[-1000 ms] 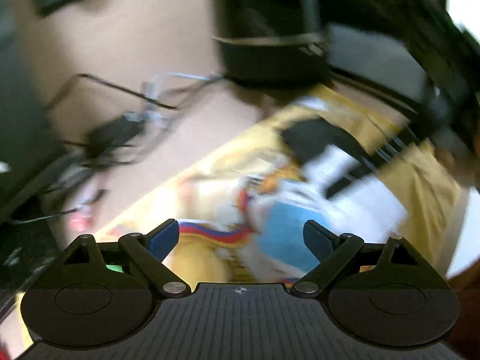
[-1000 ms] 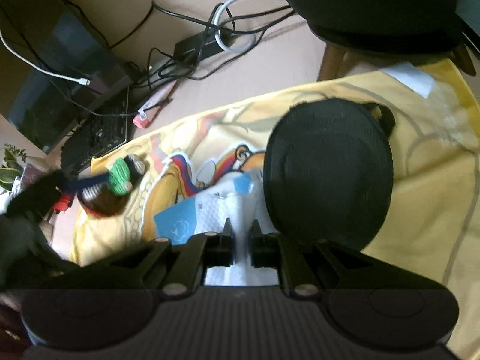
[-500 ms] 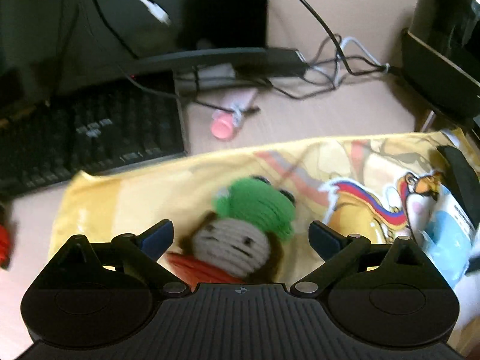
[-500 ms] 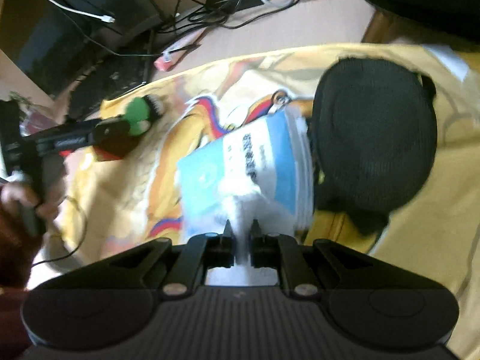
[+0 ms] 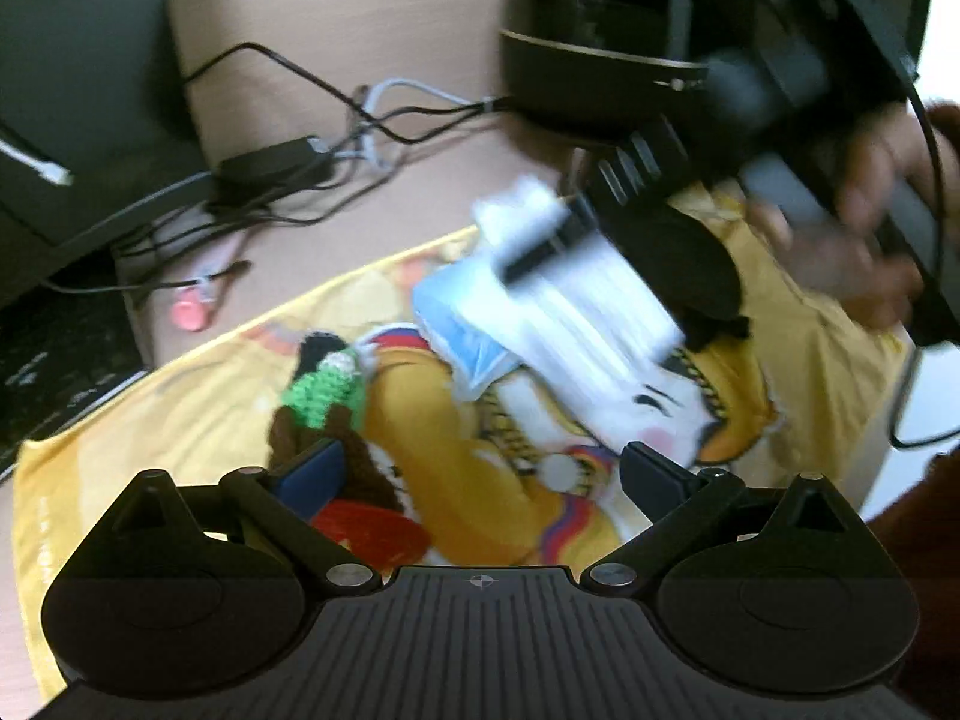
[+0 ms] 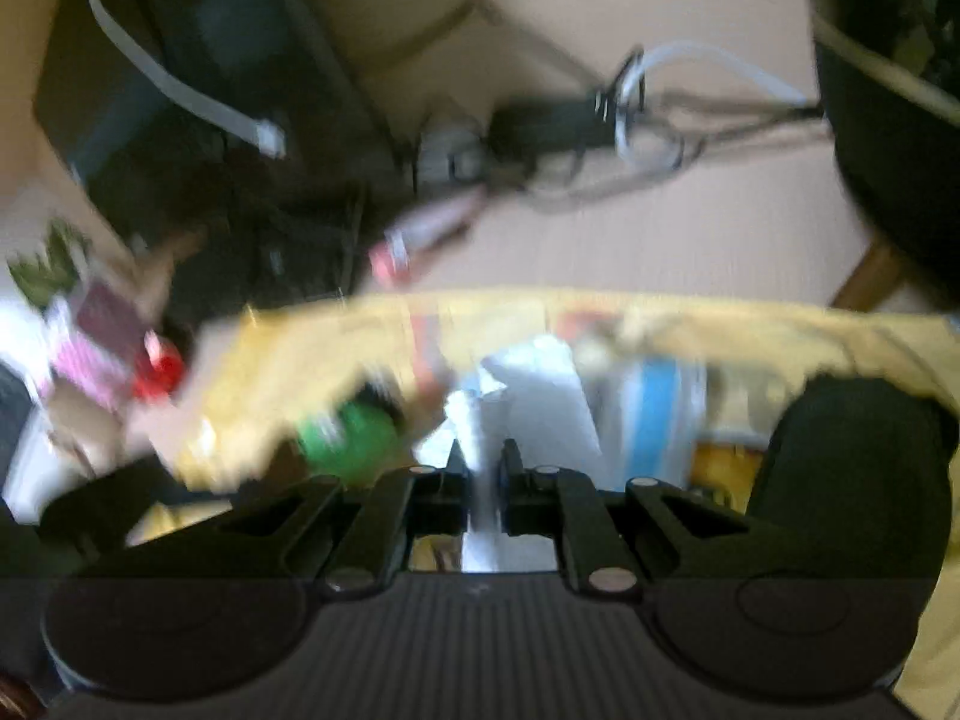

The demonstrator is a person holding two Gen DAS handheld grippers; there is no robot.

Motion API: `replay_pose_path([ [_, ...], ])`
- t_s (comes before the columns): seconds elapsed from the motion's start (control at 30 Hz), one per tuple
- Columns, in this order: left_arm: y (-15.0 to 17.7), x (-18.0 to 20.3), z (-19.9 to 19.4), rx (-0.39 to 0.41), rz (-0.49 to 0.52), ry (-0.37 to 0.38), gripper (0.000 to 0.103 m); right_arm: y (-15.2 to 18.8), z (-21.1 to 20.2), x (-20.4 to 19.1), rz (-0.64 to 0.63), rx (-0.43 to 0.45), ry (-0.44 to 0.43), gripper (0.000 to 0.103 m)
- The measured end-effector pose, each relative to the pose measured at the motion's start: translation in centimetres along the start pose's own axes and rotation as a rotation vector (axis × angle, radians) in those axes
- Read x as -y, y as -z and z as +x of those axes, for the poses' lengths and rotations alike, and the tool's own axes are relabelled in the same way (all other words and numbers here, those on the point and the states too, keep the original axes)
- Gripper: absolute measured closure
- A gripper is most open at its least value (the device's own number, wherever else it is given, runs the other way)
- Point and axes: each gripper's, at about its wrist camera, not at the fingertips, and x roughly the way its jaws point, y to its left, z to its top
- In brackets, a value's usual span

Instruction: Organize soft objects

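My left gripper [image 5: 480, 468] stands open above the yellow cartoon cloth [image 5: 198, 420], with nothing between its fingers. A crochet doll with a green hat [image 5: 324, 390] lies on the cloth just beyond the left fingertip. My right gripper [image 6: 483, 468] is shut on the edge of a white and blue tissue pack [image 6: 540, 396]. In the left wrist view the tissue pack [image 5: 552, 312] hangs blurred above the cloth from the right gripper [image 5: 540, 246], which a hand [image 5: 852, 240] holds. A black round pouch [image 6: 852, 450] lies on the cloth at the right.
Behind the cloth the desk carries a tangle of cables [image 5: 336, 138], a pink tube [image 5: 192, 312], a keyboard [image 5: 54, 372] at the left and a large black speaker [image 5: 600, 54] at the back right. The right wrist view is heavily blurred.
The right gripper has lifted the tissue pack off the cloth and carried it leftward toward the doll. The left view swung from the doll back to the right; its jaws stay wide.
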Motion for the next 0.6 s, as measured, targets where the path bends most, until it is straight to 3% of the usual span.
replay_pose_path([
  [0.07, -0.8, 0.4, 0.0, 0.006, 0.005, 0.007, 0.002, -1.1, -0.5, 0.9, 0.025, 0.052, 0.024, 0.093],
  [0.13, -2.0, 0.6, 0.1, 0.034, 0.018, 0.022, 0.002, -1.9, -0.2, 2.3, 0.057, 0.051, 0.069, 0.093],
  [0.27, -5.1, 2.4, 2.2, 0.044, 0.204, -0.019, 0.002, -0.8, -0.1, 5.0, 0.089, -0.017, 0.156, 0.093],
  [0.33, -6.3, 3.4, 4.5, 0.011, 0.32, -0.039, 0.002, 0.4, -1.0, 5.9, 0.084, -0.036, 0.185, 0.093],
  [0.47, -8.4, 5.2, 9.6, -0.076, 0.495, -0.033, 0.002, 2.3, -4.5, 7.9, 0.156, 0.032, 0.141, 0.093],
  [0.6, -9.5, 6.1, 13.6, -0.15, 0.505, -0.035, 0.002, 3.4, -7.9, 9.3, 0.211, 0.12, 0.147, 0.093],
])
